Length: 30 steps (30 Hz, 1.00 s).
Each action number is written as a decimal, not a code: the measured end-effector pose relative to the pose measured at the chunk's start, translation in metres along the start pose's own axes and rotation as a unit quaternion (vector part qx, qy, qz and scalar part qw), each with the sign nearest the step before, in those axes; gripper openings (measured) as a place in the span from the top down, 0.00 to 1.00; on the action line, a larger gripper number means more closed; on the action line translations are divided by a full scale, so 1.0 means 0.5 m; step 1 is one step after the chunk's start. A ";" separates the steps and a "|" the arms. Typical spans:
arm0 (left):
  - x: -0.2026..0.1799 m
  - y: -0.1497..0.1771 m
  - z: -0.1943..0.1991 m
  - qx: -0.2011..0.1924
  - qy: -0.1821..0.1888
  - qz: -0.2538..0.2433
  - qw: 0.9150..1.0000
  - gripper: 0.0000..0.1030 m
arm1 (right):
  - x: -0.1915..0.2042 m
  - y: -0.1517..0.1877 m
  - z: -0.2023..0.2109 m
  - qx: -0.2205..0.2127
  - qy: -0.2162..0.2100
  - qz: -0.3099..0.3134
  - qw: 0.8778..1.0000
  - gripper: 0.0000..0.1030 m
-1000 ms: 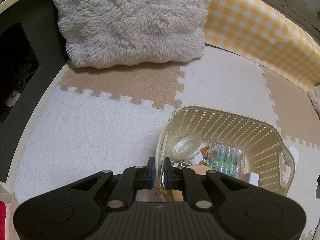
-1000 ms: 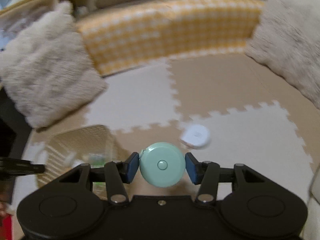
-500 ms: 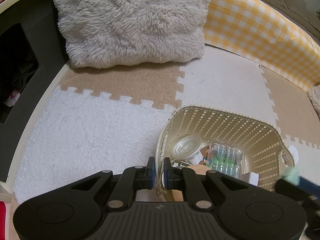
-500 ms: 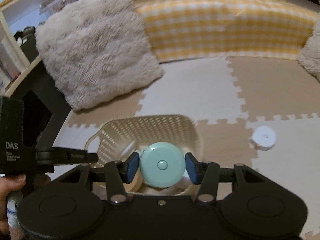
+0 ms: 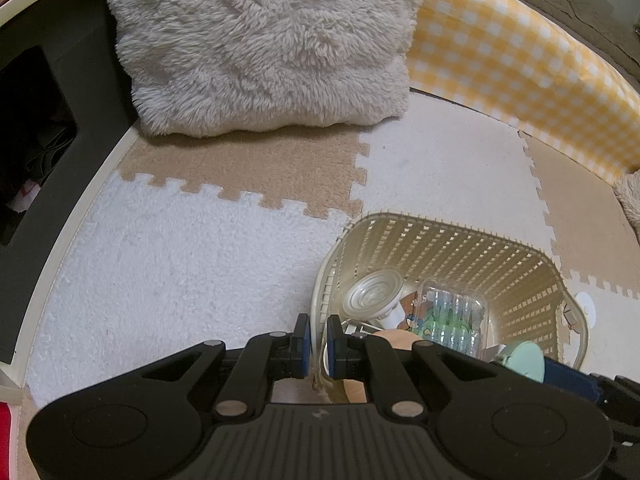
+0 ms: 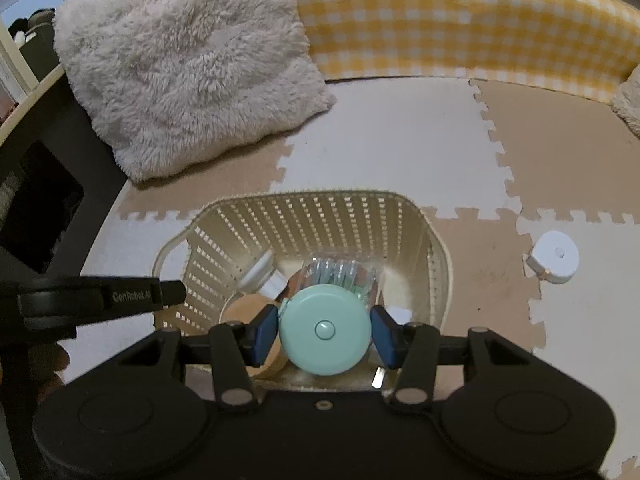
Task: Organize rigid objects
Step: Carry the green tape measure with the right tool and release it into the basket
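A cream slotted basket [image 5: 460, 248] [image 6: 304, 216] sits on the foam mat floor. My left gripper [image 5: 318, 344] is shut on the basket's near-left rim. My right gripper [image 6: 325, 332] is shut on a round mint-green tape measure [image 6: 325, 334] [image 5: 522, 362], held over the basket's near side. Inside the basket lie a clear plastic box of small vials [image 5: 452, 318] [image 6: 340, 274], a white ribbed lid [image 5: 374, 294], a round wooden piece [image 6: 248, 312] and a small white block [image 6: 400, 314]. A white round tape measure [image 6: 554, 256] lies on the mat to the basket's right.
A fluffy grey cushion [image 5: 264, 44] [image 6: 184, 64] leans at the back left. A yellow checked bolster [image 5: 520, 64] [image 6: 460, 24] runs along the back. Dark furniture [image 5: 44, 128] borders the mat on the left. A second fluffy cushion [image 6: 628, 100] shows at the right edge.
My right gripper has carried the mint tape measure leftward from over the open mat to over the basket, and now appears in the left wrist view. The left gripper has kept still on the rim.
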<state>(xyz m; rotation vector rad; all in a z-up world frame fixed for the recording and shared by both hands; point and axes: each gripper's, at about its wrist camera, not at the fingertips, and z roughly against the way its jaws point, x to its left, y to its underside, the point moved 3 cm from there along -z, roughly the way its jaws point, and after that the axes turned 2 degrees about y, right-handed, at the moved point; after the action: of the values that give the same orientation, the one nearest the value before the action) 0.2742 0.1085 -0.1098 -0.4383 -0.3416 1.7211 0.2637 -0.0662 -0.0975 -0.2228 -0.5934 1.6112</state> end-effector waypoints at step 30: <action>-0.001 0.000 0.000 0.000 0.000 0.000 1.000 0.91 | -0.010 0.018 -0.005 0.030 0.000 -0.015 0.999 0.44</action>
<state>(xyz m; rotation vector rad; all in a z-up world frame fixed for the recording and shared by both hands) 0.2741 0.1082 -0.1097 -0.4384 -0.3423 1.7208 0.2577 -0.0705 -0.1053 -0.1687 -0.5445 1.5982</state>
